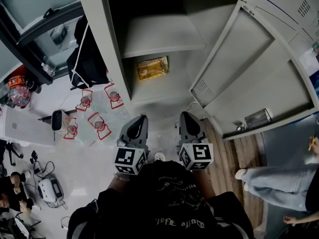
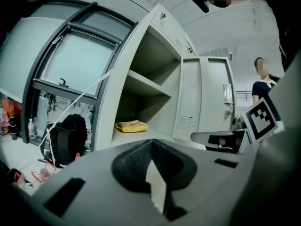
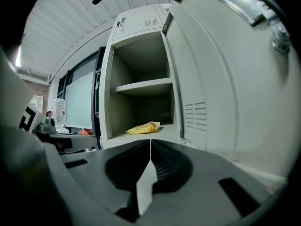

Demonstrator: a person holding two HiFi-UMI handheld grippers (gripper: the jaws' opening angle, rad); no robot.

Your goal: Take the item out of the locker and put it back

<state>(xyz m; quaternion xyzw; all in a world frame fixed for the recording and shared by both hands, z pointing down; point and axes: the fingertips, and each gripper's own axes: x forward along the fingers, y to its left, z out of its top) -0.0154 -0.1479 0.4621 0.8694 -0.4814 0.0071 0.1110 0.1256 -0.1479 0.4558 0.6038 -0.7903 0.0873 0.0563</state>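
Two pairs of tongs sit side by side in front of the open locker (image 1: 107,44), near its foot. Your left tongs (image 1: 138,119) are clenched, the dark pads meeting at their tips with nothing between them (the left gripper view shows only a pale sliver lower down the jaws). Your right tongs (image 1: 187,116) are likewise pressed together and empty, pointed at the locker's mouth.

The yellow packet (image 1: 152,67) lies flat on the floor of the lower compartment, under the single shelf (image 1: 159,36) and toward the left wall, well apart from both tongs.

The grey door (image 1: 249,73) stands swung wide to the right, its metal handle (image 1: 256,117) on the inner face, at the edge away from the hinges. Left of the locker a black backpack (image 1: 87,59) slumps just beside the cabinet wall, below a window. At the right a person in light jeans (image 1: 279,180) stands on the wooden floor (image 1: 224,148), near the door's open edge.
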